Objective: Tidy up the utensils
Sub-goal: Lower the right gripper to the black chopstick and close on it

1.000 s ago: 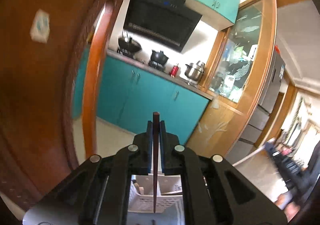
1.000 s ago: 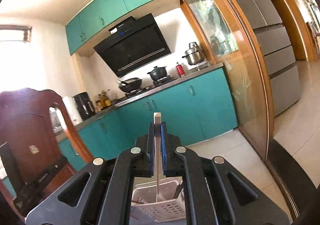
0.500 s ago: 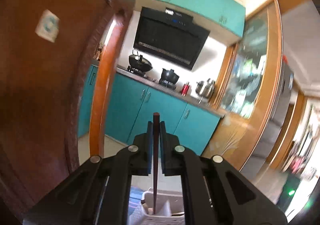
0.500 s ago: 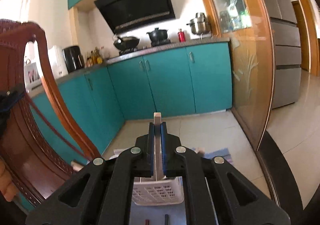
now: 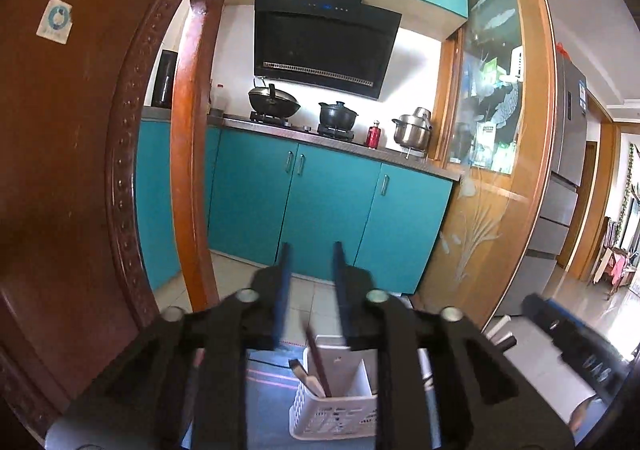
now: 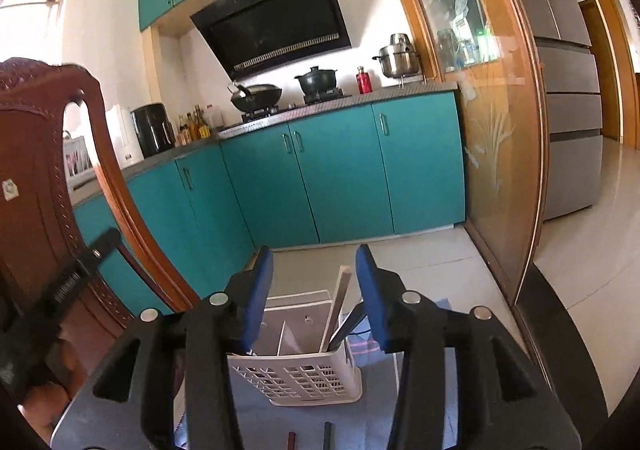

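Observation:
A white perforated utensil basket [image 5: 340,420] [image 6: 300,376] with a divider stands on a blue-grey cloth. My left gripper [image 5: 310,258] is open above it; a dark red-brown chopstick [image 5: 318,360] leans in the basket's left compartment beside another dark utensil end [image 5: 298,370]. My right gripper [image 6: 314,266] is open above the basket; a pale chopstick [image 6: 338,306] and a dark one [image 6: 348,324] lean in the right compartment. Both grippers are empty.
A carved wooden chair back [image 5: 80,170] [image 6: 36,190] stands close on the left. Two more chopstick ends [image 6: 310,440] lie on the cloth near me. Teal kitchen cabinets [image 6: 340,178] and a glass partition [image 6: 496,130] are behind. The other gripper [image 5: 568,342] shows at right.
Both grippers have opened. The dark chopstick dropped from the left gripper and the pale chopstick from the right, and both now stand in the basket.

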Motion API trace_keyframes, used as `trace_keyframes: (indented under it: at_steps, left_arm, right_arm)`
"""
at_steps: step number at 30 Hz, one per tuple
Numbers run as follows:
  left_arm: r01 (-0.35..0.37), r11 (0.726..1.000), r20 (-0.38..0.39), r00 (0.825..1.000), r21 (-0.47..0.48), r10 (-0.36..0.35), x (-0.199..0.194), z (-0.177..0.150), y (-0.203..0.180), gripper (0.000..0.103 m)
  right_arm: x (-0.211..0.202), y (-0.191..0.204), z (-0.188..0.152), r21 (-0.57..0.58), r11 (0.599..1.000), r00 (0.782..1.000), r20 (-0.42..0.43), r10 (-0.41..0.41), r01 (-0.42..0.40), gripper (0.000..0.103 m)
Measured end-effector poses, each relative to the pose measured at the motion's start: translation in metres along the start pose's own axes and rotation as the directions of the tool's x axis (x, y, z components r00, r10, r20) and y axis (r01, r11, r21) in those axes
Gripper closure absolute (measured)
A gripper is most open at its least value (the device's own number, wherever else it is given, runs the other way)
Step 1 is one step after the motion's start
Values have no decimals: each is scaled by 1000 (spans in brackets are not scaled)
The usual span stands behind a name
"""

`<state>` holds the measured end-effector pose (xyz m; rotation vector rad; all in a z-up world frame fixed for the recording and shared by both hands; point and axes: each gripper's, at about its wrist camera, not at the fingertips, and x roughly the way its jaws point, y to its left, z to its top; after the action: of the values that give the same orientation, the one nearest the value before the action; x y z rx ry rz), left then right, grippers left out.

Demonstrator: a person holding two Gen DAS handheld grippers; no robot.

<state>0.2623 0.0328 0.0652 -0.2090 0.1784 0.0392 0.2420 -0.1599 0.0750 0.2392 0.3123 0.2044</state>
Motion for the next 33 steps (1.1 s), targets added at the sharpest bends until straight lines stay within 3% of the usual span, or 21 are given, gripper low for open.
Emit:
trace_keyframes:
  at_steps: [6,9,11,13,14,16,17,18,22,24,26,27,31,32,33]
  left_arm:
    - [18,1000,-11,1000,24,-18,-22,-4,-4,65]
    - [6,999,-20,1000,39,-6,-32,-7,-3,63]
    - [-7,999,-52,999,33,9,-34,-13,0,56]
    - [-10,1000,-92,996,30,13,-34,-21,4,53]
    - [-10,999,-123,992,39,15,-32,-28,5,53]
    - [-17,998,-159,987,58,26,-28,-39,7,53]
    - [-26,997,-183,982,68,38,-26,-49,9,53]
    - [-31,997,-201,979,71,44,-24,-55,10,53]
    - [-48,996,-287,956,77,68,-15,-82,20,49]
    - [-51,996,-335,939,75,74,-10,-91,23,48]
    - [-39,996,-354,933,82,66,-8,-95,22,47]
    - [-34,995,-351,934,93,65,-9,-96,20,45]
    - [-28,993,-341,938,119,67,-10,-96,18,42]
    - [-27,993,-344,937,117,66,-9,-96,18,41]
    - [-27,993,-348,935,114,65,-8,-97,18,41]
  right_arm:
    - [-34,-1,0,-12,1000,999,34,22,-21,56]
    - [-55,1,-13,-51,998,998,37,41,-40,56]
    - [-61,3,-27,-85,994,997,26,72,-69,56]
    - [-55,7,-52,-133,986,995,-30,93,-96,56]
    - [-44,9,-65,-148,985,992,-99,77,-91,56]
    - [-3,10,-96,-151,984,948,-314,45,-97,56]
    - [20,7,-114,-136,986,908,-417,34,-99,56]
    - [34,6,-125,-133,986,883,-469,22,-95,56]
    - [86,3,-178,-163,985,738,-672,-69,-56,56]
    - [97,3,-195,-159,987,700,-709,-89,-36,56]
    - [105,4,-201,-171,985,690,-716,-111,-18,56]
    - [106,6,-202,-191,982,702,-701,-127,-13,56]
    - [107,15,-207,-252,968,716,-675,-177,2,58]
    - [106,17,-208,-268,963,721,-665,-195,13,62]
    - [105,18,-209,-281,959,727,-654,-211,26,75]
